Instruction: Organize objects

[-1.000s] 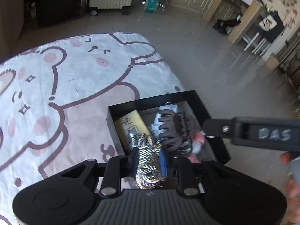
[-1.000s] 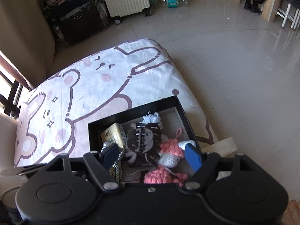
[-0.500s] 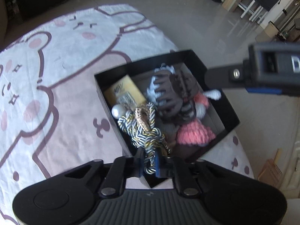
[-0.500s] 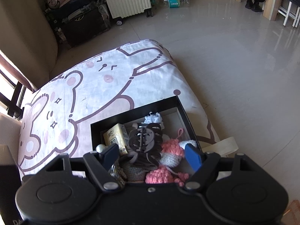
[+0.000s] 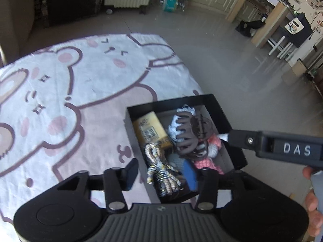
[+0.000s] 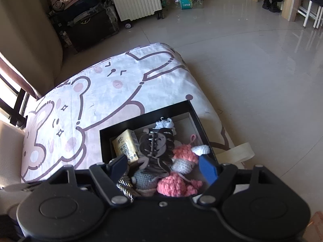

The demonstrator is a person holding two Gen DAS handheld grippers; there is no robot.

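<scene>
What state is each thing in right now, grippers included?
Left gripper: open, holding nothing.
Right gripper: open, holding nothing.
Black box: lidless, nearly full.
Braided rope: lying in the box, released.
Brown hair clip: closed, resting atop the pile.
Yellow carton: lying flat in the box.
Pink crochet toy: in the box.

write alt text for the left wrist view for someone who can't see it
The open left gripper hovers over a black box on a bear-print sheet; a twisted cord, brown claw clip, yellow carton and pink crochet lie inside.
</scene>
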